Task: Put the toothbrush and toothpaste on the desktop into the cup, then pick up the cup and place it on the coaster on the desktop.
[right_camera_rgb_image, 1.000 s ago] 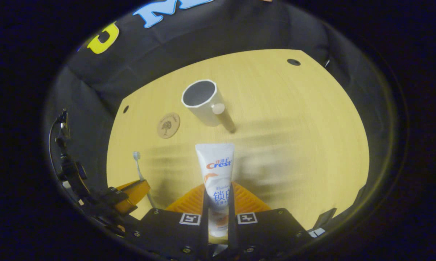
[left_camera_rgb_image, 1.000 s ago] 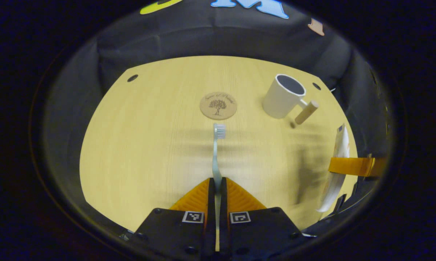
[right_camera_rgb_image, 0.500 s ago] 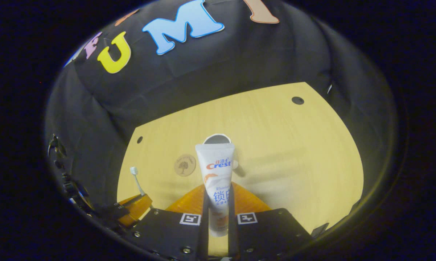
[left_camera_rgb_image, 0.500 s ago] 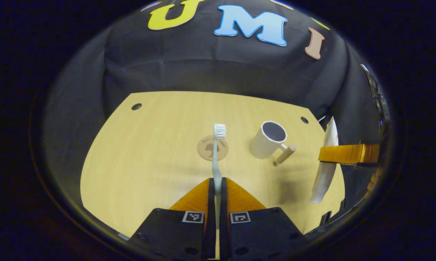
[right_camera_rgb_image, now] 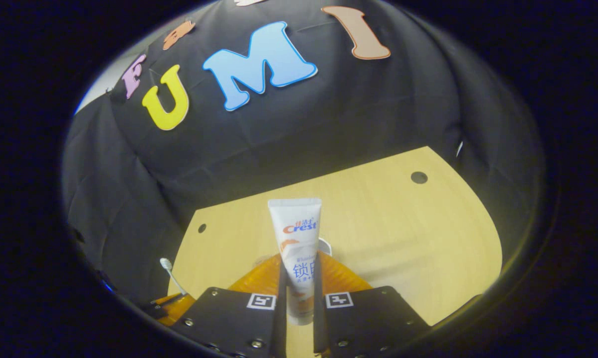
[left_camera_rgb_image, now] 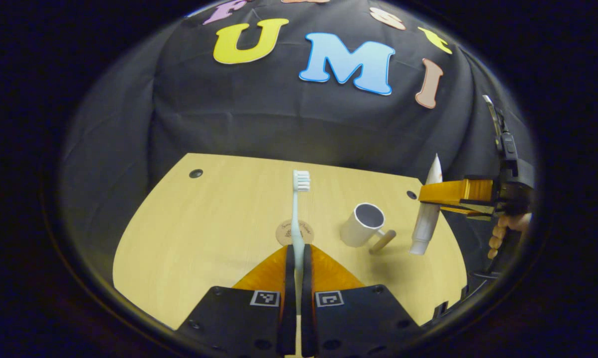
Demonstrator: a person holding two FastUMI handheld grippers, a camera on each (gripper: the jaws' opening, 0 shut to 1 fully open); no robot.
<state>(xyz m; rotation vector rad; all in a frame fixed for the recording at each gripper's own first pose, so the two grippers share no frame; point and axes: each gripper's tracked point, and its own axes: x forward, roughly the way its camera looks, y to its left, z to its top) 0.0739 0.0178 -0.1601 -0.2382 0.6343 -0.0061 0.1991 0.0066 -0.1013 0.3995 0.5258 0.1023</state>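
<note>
My left gripper (left_camera_rgb_image: 296, 258) clamps the toothbrush (left_camera_rgb_image: 297, 209), my right gripper (right_camera_rgb_image: 299, 278) clamps the toothpaste (right_camera_rgb_image: 297, 238), cup (left_camera_rgb_image: 362, 224) on desk (left_camera_rgb_image: 204, 233) beside coaster (left_camera_rgb_image: 282, 233)

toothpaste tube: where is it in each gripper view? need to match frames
Left gripper view: toothpaste tube at far right, held cap down by the right tool, beside the cup.
Right gripper view: toothpaste tube bottom centre, upright between that tool's own fingers.
Shared landmark: the toothbrush, held in the left tool.
</note>
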